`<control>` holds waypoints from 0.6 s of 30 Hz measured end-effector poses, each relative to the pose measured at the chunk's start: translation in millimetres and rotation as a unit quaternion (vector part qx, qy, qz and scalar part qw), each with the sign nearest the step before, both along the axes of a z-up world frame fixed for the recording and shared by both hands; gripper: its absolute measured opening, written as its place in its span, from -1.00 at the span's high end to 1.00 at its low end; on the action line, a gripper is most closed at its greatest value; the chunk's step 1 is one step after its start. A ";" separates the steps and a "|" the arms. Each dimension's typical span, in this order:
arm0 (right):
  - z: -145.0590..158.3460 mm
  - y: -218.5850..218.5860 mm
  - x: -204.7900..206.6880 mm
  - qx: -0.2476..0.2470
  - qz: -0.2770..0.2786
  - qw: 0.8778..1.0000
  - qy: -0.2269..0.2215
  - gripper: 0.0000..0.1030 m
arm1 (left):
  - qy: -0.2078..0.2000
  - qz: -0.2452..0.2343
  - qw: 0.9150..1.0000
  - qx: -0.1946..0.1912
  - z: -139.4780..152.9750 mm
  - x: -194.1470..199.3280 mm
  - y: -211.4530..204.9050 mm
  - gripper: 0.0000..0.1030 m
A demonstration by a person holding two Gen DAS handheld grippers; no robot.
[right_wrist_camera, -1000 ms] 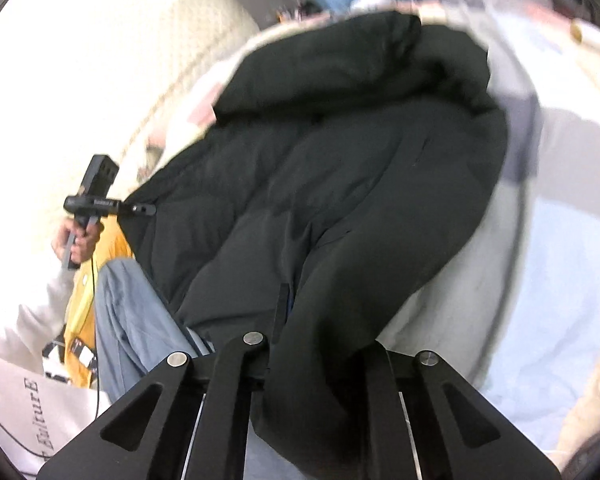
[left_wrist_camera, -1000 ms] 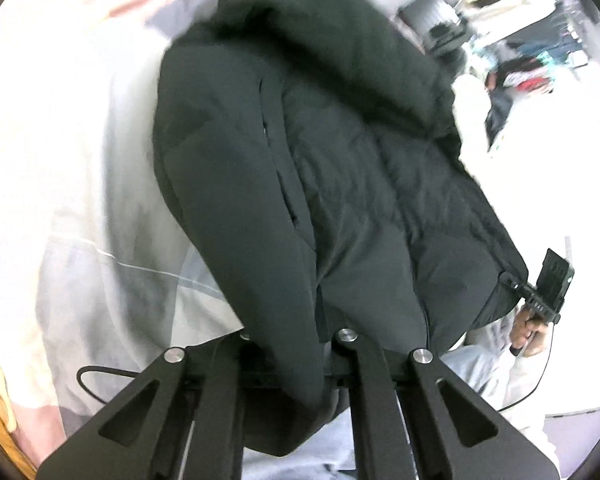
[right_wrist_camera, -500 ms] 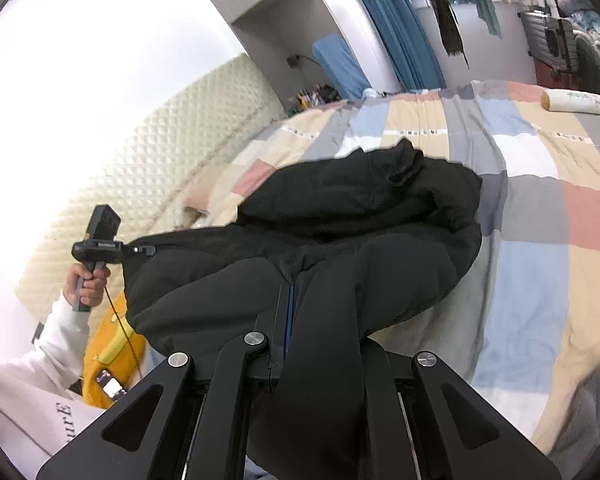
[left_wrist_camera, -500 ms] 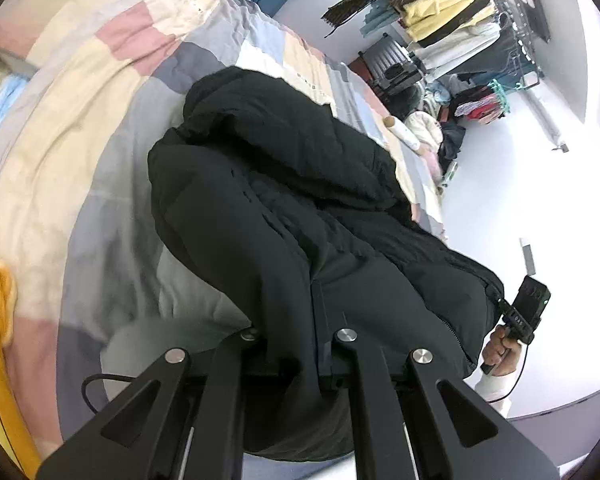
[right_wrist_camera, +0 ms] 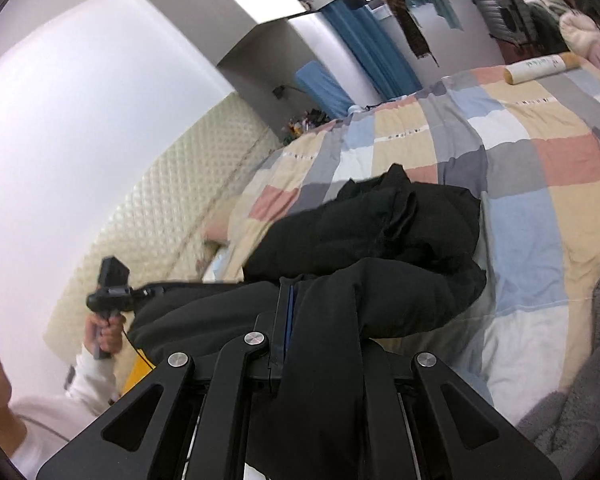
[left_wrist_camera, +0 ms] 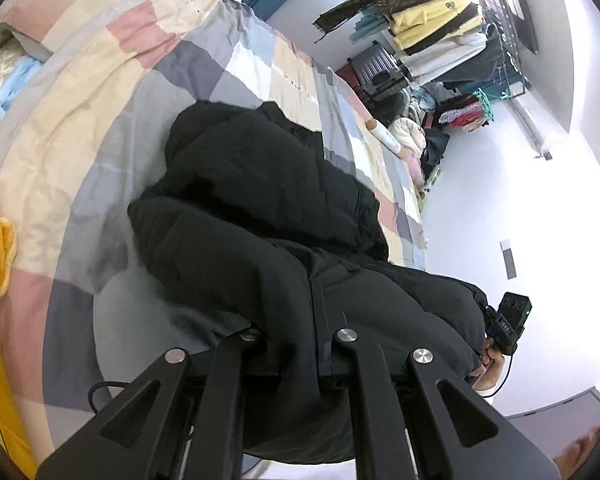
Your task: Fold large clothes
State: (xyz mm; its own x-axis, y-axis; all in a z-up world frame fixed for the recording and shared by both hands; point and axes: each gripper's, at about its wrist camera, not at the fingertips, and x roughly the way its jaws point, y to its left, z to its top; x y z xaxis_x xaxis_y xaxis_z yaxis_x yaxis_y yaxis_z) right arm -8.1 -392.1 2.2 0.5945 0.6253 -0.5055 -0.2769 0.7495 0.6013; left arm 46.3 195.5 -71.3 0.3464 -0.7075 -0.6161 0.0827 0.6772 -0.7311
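From my left wrist, my left claw (left_wrist_camera: 296, 344) pinches the hem of the black puffer jacket (left_wrist_camera: 260, 216), which trails toward twelve o'clock onto the patchwork quilt (left_wrist_camera: 100, 92). My other claw shows at four o'clock.

From my right wrist, my right claw (right_wrist_camera: 316, 344) is clamped on the jacket's zipper edge (right_wrist_camera: 286, 312); the left device sits at nine o'clock.

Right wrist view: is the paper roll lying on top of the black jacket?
No. The paper roll lies on the far part of the patchwork quilt, well apart from the black jacket.
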 end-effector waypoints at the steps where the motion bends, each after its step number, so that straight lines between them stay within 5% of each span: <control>1: 1.9 -1.4 8.1 0.003 -0.003 1.000 -0.003 0.88 | -0.002 0.003 1.000 0.001 3.3 9.4 0.6 0.85; 13: 14.5 -24.4 130.6 0.046 -0.064 0.997 0.005 0.88 | -0.029 0.044 0.998 0.032 40.8 122.2 -14.1 0.83; 18: -1.3 -32.0 199.6 0.055 -0.097 0.993 0.035 0.89 | -0.029 0.071 0.996 0.051 32.3 178.2 -22.8 0.81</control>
